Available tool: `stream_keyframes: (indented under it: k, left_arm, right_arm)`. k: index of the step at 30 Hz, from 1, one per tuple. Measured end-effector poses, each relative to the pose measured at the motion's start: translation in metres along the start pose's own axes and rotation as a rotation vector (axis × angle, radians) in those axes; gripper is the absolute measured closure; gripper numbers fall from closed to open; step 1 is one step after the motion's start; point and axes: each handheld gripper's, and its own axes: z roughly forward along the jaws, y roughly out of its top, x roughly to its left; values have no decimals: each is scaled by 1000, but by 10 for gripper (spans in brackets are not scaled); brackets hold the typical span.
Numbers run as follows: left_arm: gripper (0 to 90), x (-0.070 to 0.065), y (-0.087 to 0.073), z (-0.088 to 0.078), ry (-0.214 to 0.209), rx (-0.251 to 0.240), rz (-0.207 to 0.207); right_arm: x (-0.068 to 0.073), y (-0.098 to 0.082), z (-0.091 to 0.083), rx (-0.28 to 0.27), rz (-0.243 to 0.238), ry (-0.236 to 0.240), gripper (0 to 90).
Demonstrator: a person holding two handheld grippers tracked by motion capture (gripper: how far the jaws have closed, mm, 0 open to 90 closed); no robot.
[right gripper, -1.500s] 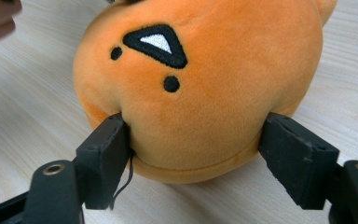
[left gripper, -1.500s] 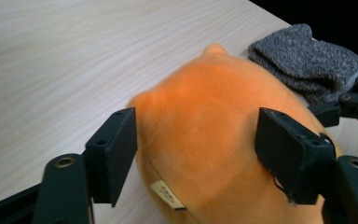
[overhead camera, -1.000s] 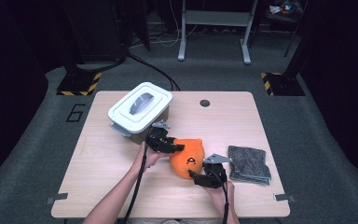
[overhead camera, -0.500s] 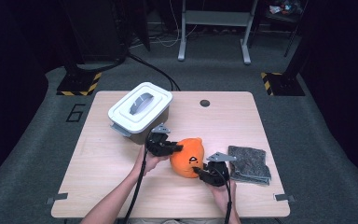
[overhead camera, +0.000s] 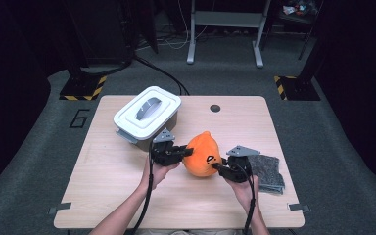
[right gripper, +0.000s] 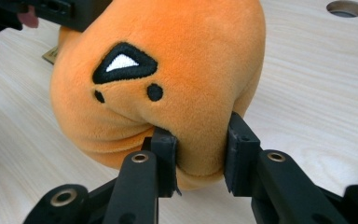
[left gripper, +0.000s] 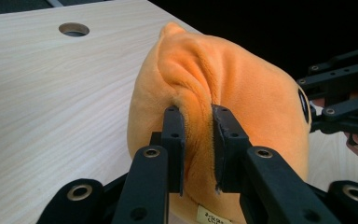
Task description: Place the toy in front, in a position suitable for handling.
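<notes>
An orange plush toy [overhead camera: 201, 154] with a black-and-white embroidered eye hangs between my two grippers over the middle of the wooden table [overhead camera: 107, 166]. My left gripper [overhead camera: 183, 152] has just been closing and now pinches a fold of the plush [left gripper: 242, 84] on its left side; in the left gripper view its jaws [left gripper: 196, 114] squeeze the fabric. My right gripper [overhead camera: 219, 168] has also just been closing and grips the toy's lower right bulge. In the right gripper view [right gripper: 200, 135] the plush [right gripper: 168, 56] bulges between the pads, lifted slightly off the table.
A white lidded box [overhead camera: 147, 115] with a grey handle stands at the back left, close behind the left gripper. A folded grey cloth [overhead camera: 269, 171] lies by the right hand. A round cable hole [overhead camera: 215, 108] sits near the table's far edge.
Both grippers have closed onto the plush. The toy has risen a little and shifted slightly away from the person, carried between them.
</notes>
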Motion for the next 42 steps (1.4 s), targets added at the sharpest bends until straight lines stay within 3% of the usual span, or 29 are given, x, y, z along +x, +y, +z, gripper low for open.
stream_keyframes:
  k: [8, 13, 20, 23, 26, 28, 33, 37, 42]
  left_arm:
    - [778, -4, -13, 4, 17, -27, -56]
    - [779, -4, -26, 8, 37, -31, -83]
    - [779, 1, -46, 15, 63, -17, -141]
    - [778, 2, -48, 14, 99, -31, -160]
    - [773, 3, -48, 14, 111, -39, -170]
    - [770, 3, -49, 14, 119, -45, -181]
    - [762, 4, -50, 13, 123, -47, -190]
    - [757, 4, -50, 12, 126, -47, -194]
    - [755, 4, -50, 12, 135, -47, -194]
  right_arm:
    - [-12, 13, 2, 49, -32, -22, 687]
    - [-17, 12, 11, 82, -42, -18, 669]
    - [-23, 0, 32, 142, -4, -39, 574]
    - [-31, -3, 33, 131, 21, -45, 474]
    - [-36, -5, 27, 129, 48, -26, 347]
    - [-36, -8, 21, 121, 53, -23, 312]
    - [-31, -15, 9, 84, 72, -25, 274]
    - [-24, -18, -4, 10, 83, -25, 255]
    - [-5, -21, -9, -32, 95, -12, 225]
